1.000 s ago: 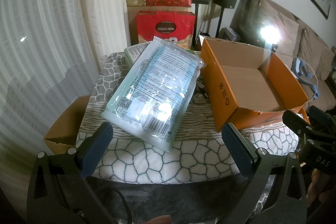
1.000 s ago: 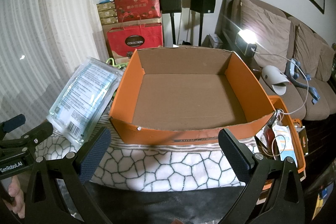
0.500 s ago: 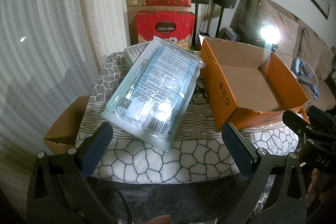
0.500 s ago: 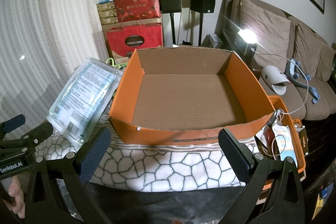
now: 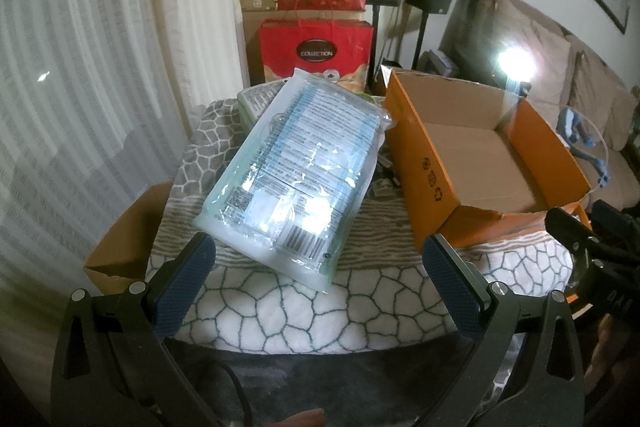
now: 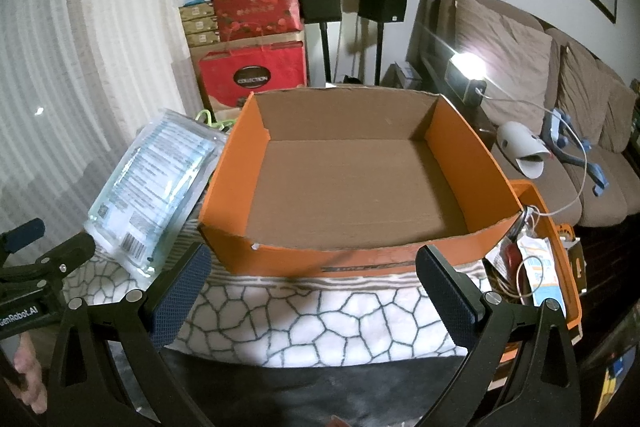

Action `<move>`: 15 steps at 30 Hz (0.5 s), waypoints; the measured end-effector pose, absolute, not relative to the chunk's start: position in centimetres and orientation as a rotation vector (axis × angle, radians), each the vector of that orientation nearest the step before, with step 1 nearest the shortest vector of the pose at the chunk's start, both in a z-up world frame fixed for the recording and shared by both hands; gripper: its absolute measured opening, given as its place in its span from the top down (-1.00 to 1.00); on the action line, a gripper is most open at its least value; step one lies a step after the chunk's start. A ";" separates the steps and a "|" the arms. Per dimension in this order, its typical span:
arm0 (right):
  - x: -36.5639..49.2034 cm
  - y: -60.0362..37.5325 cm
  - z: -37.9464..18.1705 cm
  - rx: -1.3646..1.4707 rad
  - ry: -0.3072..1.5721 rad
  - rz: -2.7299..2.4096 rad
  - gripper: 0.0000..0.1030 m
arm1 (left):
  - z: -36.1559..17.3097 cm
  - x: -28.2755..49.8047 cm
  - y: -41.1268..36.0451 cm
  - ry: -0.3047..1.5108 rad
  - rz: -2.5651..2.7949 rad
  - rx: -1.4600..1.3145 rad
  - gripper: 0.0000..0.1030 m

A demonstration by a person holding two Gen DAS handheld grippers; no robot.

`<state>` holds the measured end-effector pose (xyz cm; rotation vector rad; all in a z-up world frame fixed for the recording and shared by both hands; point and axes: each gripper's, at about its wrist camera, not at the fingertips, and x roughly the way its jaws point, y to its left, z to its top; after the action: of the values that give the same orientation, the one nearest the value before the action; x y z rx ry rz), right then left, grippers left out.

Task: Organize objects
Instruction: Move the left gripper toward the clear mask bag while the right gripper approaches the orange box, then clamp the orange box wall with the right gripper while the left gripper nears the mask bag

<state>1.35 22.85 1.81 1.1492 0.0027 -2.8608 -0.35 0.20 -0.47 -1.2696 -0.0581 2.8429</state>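
Left gripper (image 5: 320, 275) spread wide, holding nothing, clear plastic packet (image 5: 296, 167) lying just ahead of it on the patterned blanket (image 5: 300, 311), right gripper (image 6: 316, 277) likewise released, empty orange box (image 6: 352, 179) directly beyond its fingertips, packet off to its left

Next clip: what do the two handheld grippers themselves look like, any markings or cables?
Both the left gripper and the right gripper have matte black frames with silver screws and dark blue textured pads. A black cable runs below the left one. White "GenRobot.AI" lettering marks the left gripper's body. No sleeves show.
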 end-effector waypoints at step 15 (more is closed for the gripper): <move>-1.5 28.7 2.5 1.161 -0.143 -2.837 -1.00 | -0.6 -4.0 -5.0 -0.121 2.861 -1.273 -1.00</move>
<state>-1.52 28.74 2.47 1.1610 -0.1429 -2.8371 -3.96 -5.02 -0.59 -1.2735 -0.1209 2.8607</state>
